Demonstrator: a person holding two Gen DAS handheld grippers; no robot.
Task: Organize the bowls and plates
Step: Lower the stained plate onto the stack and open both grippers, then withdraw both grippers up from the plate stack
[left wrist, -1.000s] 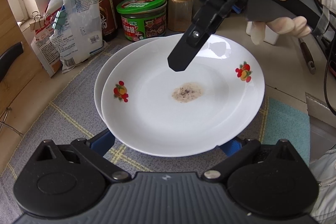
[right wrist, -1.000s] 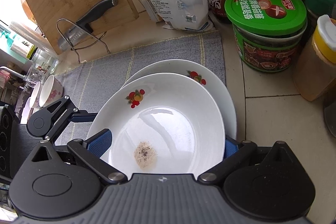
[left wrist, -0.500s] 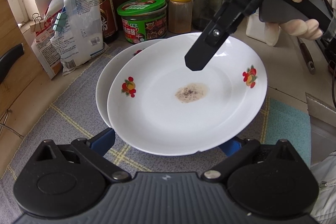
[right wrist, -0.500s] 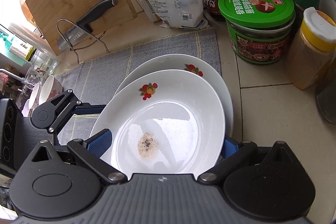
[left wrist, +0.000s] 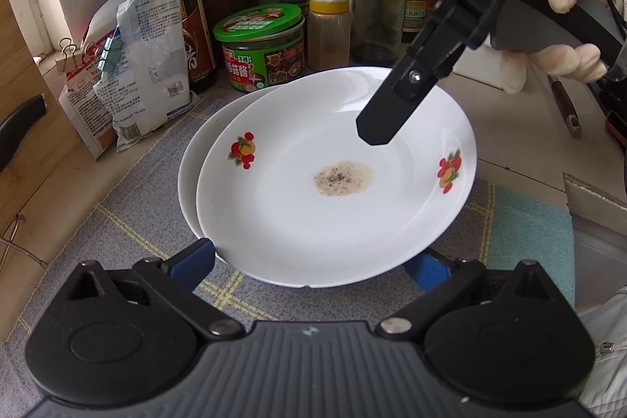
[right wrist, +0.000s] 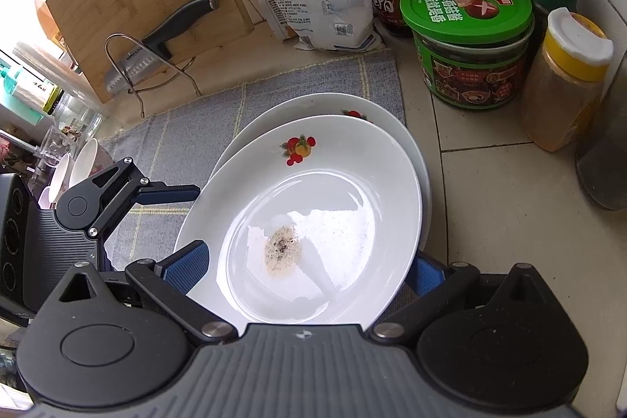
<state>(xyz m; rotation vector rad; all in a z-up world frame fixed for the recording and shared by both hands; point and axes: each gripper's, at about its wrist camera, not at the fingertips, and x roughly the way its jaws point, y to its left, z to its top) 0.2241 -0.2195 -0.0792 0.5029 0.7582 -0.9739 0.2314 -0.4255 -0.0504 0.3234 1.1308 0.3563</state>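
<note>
Left wrist view — both tools (left wrist: 309, 263) (right wrist: 305, 271) spread wide around top plate (left wrist: 313, 206), neither clamped.

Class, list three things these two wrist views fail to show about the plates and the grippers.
1. Lower plate: both views, mostly covered by the top plate.
2. Left gripper fingertips: left wrist view, hidden under the top plate.
3. Right gripper: its grip on the plate cannot be judged, the rim covers the fingertips.
</note>
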